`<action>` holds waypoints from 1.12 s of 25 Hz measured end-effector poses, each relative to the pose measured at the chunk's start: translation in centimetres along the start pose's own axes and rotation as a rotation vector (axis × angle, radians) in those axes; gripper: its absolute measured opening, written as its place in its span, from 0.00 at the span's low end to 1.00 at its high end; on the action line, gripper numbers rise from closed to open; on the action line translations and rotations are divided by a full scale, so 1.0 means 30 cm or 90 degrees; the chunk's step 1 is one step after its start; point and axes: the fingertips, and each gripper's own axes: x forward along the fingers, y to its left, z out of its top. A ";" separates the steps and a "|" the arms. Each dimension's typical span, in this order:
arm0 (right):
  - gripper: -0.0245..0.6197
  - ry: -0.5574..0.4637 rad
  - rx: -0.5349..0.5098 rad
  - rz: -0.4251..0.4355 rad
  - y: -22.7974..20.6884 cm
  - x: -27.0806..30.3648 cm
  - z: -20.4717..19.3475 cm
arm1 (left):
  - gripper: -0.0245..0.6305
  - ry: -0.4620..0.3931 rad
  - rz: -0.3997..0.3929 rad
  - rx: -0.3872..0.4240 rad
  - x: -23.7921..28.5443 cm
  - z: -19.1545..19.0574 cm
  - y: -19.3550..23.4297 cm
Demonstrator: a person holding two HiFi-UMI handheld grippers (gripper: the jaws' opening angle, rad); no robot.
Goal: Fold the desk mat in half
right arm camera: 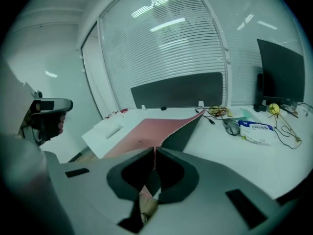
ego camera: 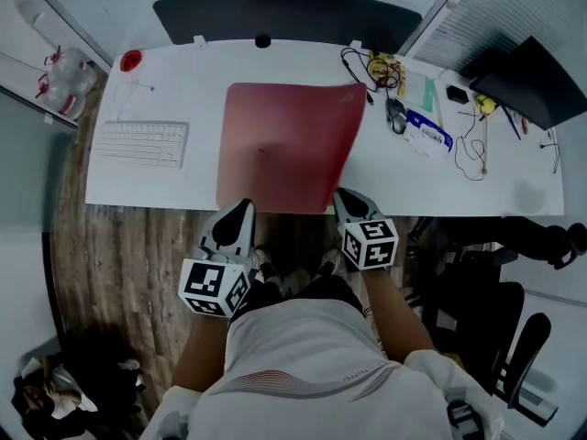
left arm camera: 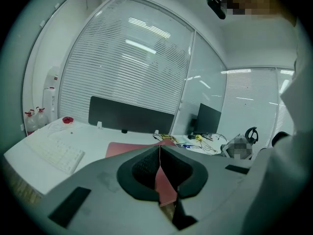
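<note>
The red mat [ego camera: 289, 140] lies in the middle of the desk [ego camera: 156, 186], its near edge at the front lip. The left claw [ego camera: 234, 216] is clenched on the near-left corner, the right claw [ego camera: 348, 202] on the near-right. The mat looks thin, light and floppy: its right side curls up, showing a dark underside. Corner grips suit it, though I'd guess the middle may sag.

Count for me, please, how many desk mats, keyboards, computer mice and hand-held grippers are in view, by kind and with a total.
desk mat: 1
keyboard: 1
computer mouse: 1
hand-held grippers: 2, the left hand-held gripper and the right hand-held gripper, each shut on the desk mat's near edge
Total: 5
</note>
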 end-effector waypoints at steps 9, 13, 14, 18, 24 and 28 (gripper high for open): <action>0.14 0.006 -0.059 0.081 0.251 0.150 0.046 | 0.06 -0.026 0.076 -0.011 -0.168 0.014 0.185; 0.14 0.020 -0.078 0.105 0.356 0.218 0.034 | 0.06 -0.035 0.109 -0.031 -0.250 -0.003 0.276; 0.14 0.026 -0.081 0.111 0.382 0.236 0.028 | 0.06 -0.040 0.113 -0.039 -0.268 -0.006 0.296; 0.14 0.045 -0.102 0.134 0.489 0.316 0.007 | 0.06 -0.053 0.138 -0.058 -0.334 -0.022 0.374; 0.14 0.106 -0.138 0.161 0.613 0.433 -0.065 | 0.06 -0.058 0.197 -0.072 -0.443 -0.064 0.448; 0.15 0.147 -0.157 0.187 0.696 0.482 -0.106 | 0.06 -0.062 0.222 -0.091 -0.497 -0.092 0.501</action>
